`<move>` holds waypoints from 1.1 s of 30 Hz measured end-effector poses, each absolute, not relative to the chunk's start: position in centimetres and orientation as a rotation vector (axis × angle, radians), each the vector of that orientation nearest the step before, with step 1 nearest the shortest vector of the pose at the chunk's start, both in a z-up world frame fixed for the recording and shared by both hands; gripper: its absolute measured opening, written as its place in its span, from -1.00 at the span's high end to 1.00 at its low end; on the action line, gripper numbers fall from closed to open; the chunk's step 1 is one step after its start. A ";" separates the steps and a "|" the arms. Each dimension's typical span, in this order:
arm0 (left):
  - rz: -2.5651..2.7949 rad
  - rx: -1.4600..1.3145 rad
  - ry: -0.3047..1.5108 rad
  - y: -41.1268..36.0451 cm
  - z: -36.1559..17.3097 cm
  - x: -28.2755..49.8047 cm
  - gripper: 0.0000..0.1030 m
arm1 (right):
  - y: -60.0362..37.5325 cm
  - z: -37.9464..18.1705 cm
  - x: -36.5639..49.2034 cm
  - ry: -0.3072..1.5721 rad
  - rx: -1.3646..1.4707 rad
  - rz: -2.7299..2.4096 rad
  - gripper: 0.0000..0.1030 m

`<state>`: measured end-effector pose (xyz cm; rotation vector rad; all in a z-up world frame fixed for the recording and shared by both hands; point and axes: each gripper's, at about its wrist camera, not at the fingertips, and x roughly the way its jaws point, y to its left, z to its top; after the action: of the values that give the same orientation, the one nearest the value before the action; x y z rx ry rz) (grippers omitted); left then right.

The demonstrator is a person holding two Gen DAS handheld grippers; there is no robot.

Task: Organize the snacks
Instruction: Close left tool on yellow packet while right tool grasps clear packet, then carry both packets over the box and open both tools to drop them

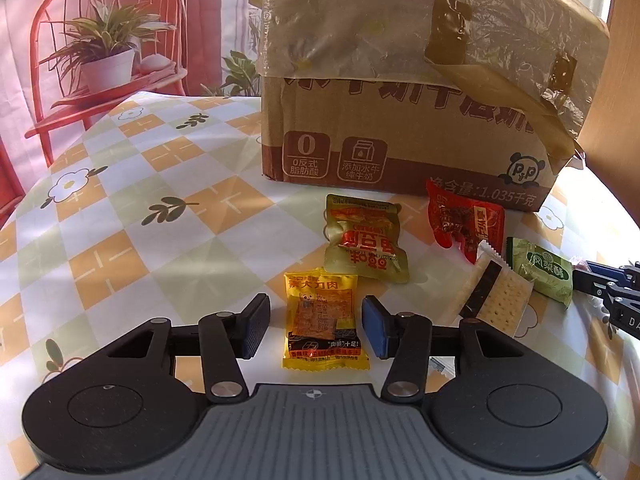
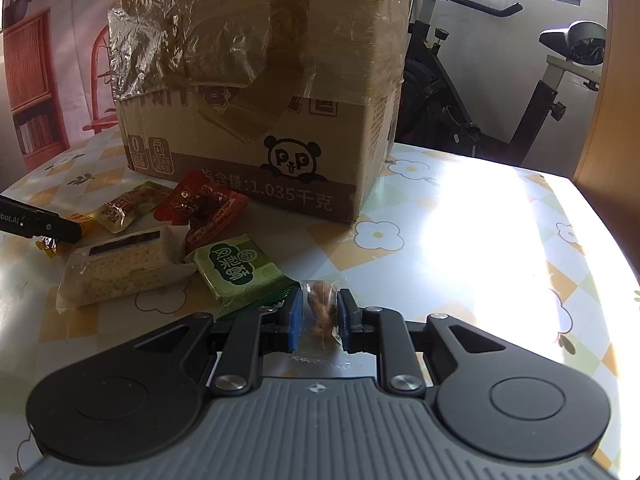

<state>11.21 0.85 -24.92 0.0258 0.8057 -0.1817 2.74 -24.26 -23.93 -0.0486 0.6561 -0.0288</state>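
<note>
My left gripper (image 1: 316, 326) stands partly open around the yellow snack packet (image 1: 323, 322), which lies flat on the checked tablecloth (image 1: 120, 208) in front of the cardboard box (image 1: 404, 92). My pads sit either side of that packet with a gap on each flank, so I press on nothing. My right gripper (image 2: 319, 316) is clamped on a small clear packet (image 2: 320, 312) holding something tan and knobbly; through the wrapper I can't quite tell what, perhaps a nut cluster. Both blue pads press its sides.

Taking the cardboard box as my mark: the olive-green packet (image 1: 366, 240) lies just before its front face, the red packet (image 1: 464, 222) close against its lower front edge, toward its panda-logo corner. The cracker pack (image 1: 494, 296) sits nearer me than the red one and touches it, and the green pastry packet (image 1: 542, 270) lies just beside the crackers, farther toward the box's panda-logo side. The clear packet in my right jaws is just beyond that green pastry packet, well out from the box.
</note>
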 end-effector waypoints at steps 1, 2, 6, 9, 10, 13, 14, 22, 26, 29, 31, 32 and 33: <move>-0.178 0.038 0.799 0.7 -25.0 11.1 -0.03 | -24.2 -23.9 2.7 0.656 -0.053 -0.024 0.61; -0.174 0.042 0.793 0.7 -25.1 11.0 -0.01 | -24.2 -23.9 2.7 0.656 -0.055 -0.023 0.61; -0.153 0.026 0.777 1.2 -25.0 10.8 0.33 | -24.2 -23.9 2.8 0.657 -0.058 -0.019 0.61; -0.155 0.007 0.771 1.6 -25.0 10.5 0.35 | -24.2 -23.9 2.8 0.657 -0.057 -0.019 0.61; -0.156 0.005 0.771 1.7 -24.9 10.5 0.35 | -24.2 -23.9 2.8 0.657 -0.057 -0.019 0.61; -0.157 0.001 0.771 1.7 -24.7 10.5 0.36 | -24.2 -23.9 2.8 0.658 -0.058 -0.019 0.61; -0.157 0.002 0.766 1.7 -24.5 10.5 0.36 | -24.2 -23.9 2.8 0.658 -0.057 -0.019 0.61; -0.171 0.004 0.707 1.8 -22.6 9.8 0.36 | -24.4 -23.7 2.7 0.664 -0.050 -0.011 0.62; -0.176 0.004 0.671 2.0 -21.2 9.6 0.36 | -24.7 -23.0 2.3 0.643 -0.023 -0.019 0.62; -0.182 0.003 0.639 2.0 -20.0 9.4 0.36 | -25.1 -21.9 2.2 0.616 0.013 -0.031 0.62; -0.191 0.001 0.614 1.9 -19.0 9.4 0.36 | -25.3 -20.9 2.1 0.592 0.029 -0.033 0.62; -0.194 0.001 0.606 1.9 -18.7 9.4 0.36 | -25.3 -20.5 2.2 0.583 0.032 -0.029 0.62; -0.200 0.001 0.593 1.7 -18.2 9.5 0.36 | -25.2 -20.0 2.2 0.572 0.027 -0.023 0.62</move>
<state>9.47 1.73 -18.21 0.0005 0.5927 -0.2000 2.21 -25.16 -20.03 0.0267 0.5723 -0.0229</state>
